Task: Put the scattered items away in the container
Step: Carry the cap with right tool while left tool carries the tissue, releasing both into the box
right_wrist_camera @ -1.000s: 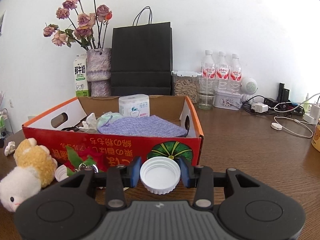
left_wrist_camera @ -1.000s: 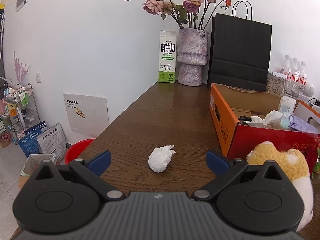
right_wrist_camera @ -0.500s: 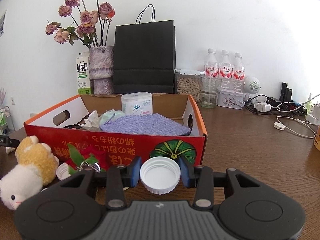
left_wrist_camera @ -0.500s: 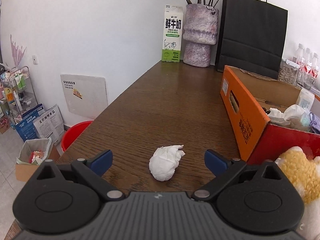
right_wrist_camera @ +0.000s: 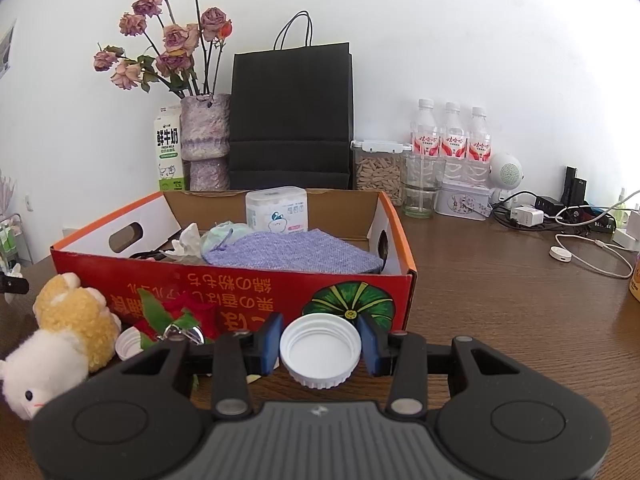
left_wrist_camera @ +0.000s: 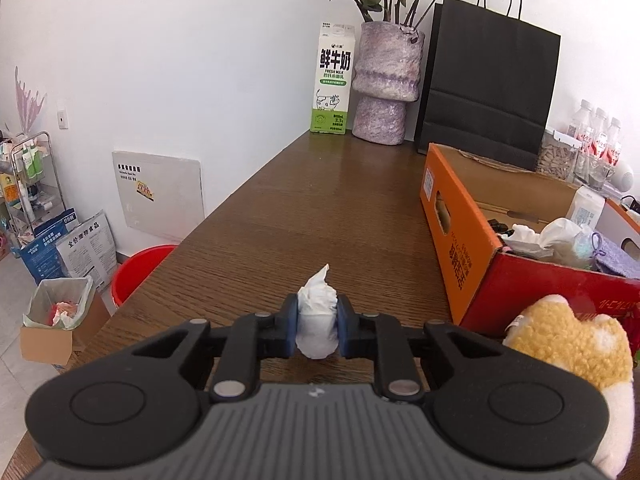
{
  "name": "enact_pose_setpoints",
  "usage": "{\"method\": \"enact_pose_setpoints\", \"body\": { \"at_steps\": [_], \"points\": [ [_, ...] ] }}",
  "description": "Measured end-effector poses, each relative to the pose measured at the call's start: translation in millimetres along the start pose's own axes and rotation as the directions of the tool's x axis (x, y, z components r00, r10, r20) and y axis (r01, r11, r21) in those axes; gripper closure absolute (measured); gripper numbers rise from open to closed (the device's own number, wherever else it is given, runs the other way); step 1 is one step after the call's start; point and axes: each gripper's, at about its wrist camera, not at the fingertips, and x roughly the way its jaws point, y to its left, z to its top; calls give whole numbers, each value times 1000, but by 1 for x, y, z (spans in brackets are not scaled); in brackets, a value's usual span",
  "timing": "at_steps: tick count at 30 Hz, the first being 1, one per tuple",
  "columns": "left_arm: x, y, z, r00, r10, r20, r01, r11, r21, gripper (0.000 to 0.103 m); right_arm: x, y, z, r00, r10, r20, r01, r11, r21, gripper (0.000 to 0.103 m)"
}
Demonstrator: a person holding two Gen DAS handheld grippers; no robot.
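My left gripper (left_wrist_camera: pixel 317 326) has its jaws closing on a crumpled white tissue (left_wrist_camera: pixel 317 300); the blue pads press on both its sides, just over the brown table. To its right stands the orange-and-red cardboard box (left_wrist_camera: pixel 452 236), holding tissues, a purple pouch (right_wrist_camera: pixel 292 250) and a cotton-swab tub (right_wrist_camera: pixel 277 208). A yellow-and-white plush toy (left_wrist_camera: pixel 572 344) lies against the box's front corner. In the right wrist view my right gripper (right_wrist_camera: pixel 320 338) is shut on a white screw lid (right_wrist_camera: pixel 316 356), in front of the box's red wall (right_wrist_camera: pixel 240 286). A small white cap (right_wrist_camera: pixel 127 343) and a red-and-green fabric flower (right_wrist_camera: pixel 176 314) lie by the plush toy (right_wrist_camera: pixel 68 320).
A milk carton (left_wrist_camera: pixel 334 80), a vase of dried roses (left_wrist_camera: pixel 386 84) and a black paper bag (left_wrist_camera: pixel 488 80) stand along the back wall. Water bottles (right_wrist_camera: pixel 452 132), jars and charger cables (right_wrist_camera: pixel 580 240) crowd the right. A red bucket (left_wrist_camera: pixel 136 272) sits below the table's left edge.
The left gripper's jaws went from wide apart to pressed on the tissue, squeezing it upright. The right gripper kept still with the lid.
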Motion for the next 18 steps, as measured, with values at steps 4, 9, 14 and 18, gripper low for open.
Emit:
{"method": "enact_pose_setpoints", "body": {
  "at_steps": [4,9,14,18],
  "points": [
    [-19,-2,0,999,-27,37,28,999,-18,84,-2,1,0,1000,1,9,-1,1000,-2,64],
    [-41,-8,0,995,-48,82,50,999,-16,84,-5,1,0,1000,8,24,-8,1000,0,64],
    [-58,-19,6,988,-102,115,105,994,-24,83,-15,1,1,997,35,67,-35,999,8,64],
    [-71,-35,15,976,-147,158,149,989,-2,83,-26,4,10,992,69,108,-70,997,11,64]
  ]
}}
